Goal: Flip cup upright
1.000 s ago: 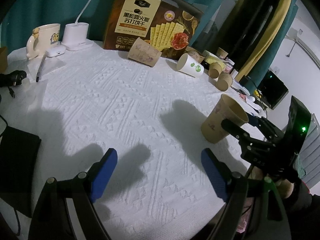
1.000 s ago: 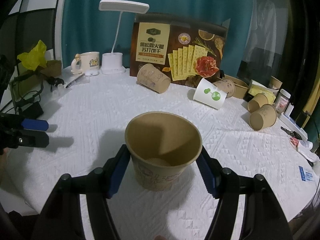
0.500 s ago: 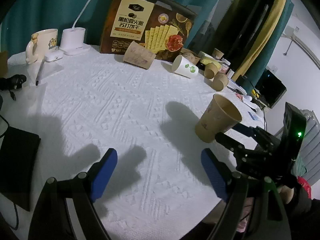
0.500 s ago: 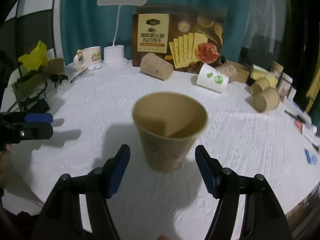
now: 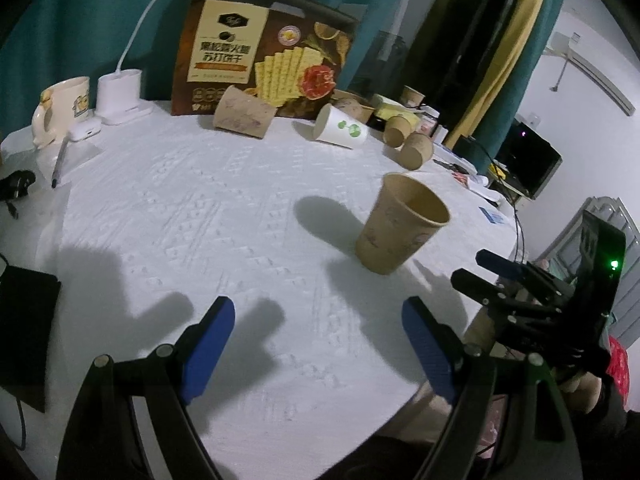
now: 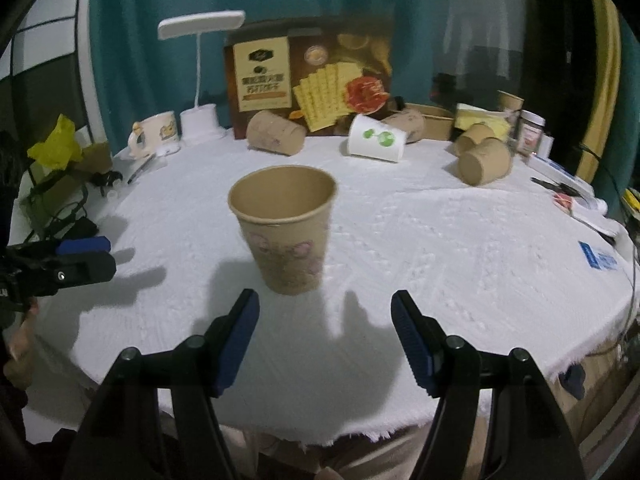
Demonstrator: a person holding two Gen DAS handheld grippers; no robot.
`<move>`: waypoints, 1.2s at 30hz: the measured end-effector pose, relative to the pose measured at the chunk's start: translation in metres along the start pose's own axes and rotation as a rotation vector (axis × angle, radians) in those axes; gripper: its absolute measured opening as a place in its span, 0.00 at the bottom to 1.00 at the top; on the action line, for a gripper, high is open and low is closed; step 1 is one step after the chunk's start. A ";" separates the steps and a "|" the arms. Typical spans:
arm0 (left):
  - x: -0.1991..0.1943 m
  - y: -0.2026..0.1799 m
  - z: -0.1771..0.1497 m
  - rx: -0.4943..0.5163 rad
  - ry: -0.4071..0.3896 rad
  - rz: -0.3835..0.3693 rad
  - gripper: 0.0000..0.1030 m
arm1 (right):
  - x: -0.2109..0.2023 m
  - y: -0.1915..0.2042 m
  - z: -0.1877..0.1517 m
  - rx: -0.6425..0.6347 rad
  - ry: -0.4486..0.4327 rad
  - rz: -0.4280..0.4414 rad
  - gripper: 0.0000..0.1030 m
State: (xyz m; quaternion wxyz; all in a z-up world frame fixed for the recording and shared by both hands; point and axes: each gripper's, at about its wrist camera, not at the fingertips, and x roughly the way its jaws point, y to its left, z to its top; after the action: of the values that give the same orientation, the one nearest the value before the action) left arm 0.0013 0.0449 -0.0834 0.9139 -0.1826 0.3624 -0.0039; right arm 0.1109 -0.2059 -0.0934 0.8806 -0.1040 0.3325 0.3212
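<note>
The right gripper (image 6: 325, 334) hangs over the near edge of the white-clothed surface (image 6: 460, 248) with its blue pads (image 6: 236, 340) apart; its jaws have just been opening, and nothing lies between them. The brown paper cup (image 6: 285, 229) stands upright on the cloth just beyond the fingertips, mouth up, clear of both pads, with a faint pinkish print on its wall. The left gripper (image 5: 316, 344) is also released, its jaws standing wide over bare cloth with nothing between them; in its view the cup (image 5: 400, 229) stands off to the right, near the right gripper's dark fingers. At the far side of the surface a second brown cup (image 6: 276, 133) lies on its side in front of a cracker box (image 6: 310, 80), and a white cup with green marks (image 6: 376, 139) lies on its side just to the right of it. Two more brown cups (image 6: 485, 160) lie tipped over farther right. A white desk lamp (image 6: 200, 80) and a cream mug (image 6: 154, 134) stand at the back left.
</note>
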 end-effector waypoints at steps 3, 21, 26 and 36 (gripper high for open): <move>-0.002 -0.010 0.001 0.012 -0.008 -0.002 0.83 | -0.013 -0.009 -0.003 0.036 -0.009 -0.021 0.65; -0.055 -0.072 0.034 0.169 -0.237 0.032 0.83 | -0.105 -0.049 0.021 0.098 -0.166 -0.137 0.70; -0.078 -0.086 0.048 0.200 -0.335 0.033 0.83 | -0.129 -0.053 0.038 0.090 -0.231 -0.158 0.76; -0.113 -0.092 0.071 0.247 -0.487 0.116 0.90 | -0.183 -0.046 0.060 0.093 -0.384 -0.133 0.79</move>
State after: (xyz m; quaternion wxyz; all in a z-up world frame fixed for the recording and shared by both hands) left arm -0.0233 -0.0020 0.0698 0.9882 -0.0442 0.1386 0.0483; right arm 0.0668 -0.3083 0.0699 0.9510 -0.0219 0.1652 0.2606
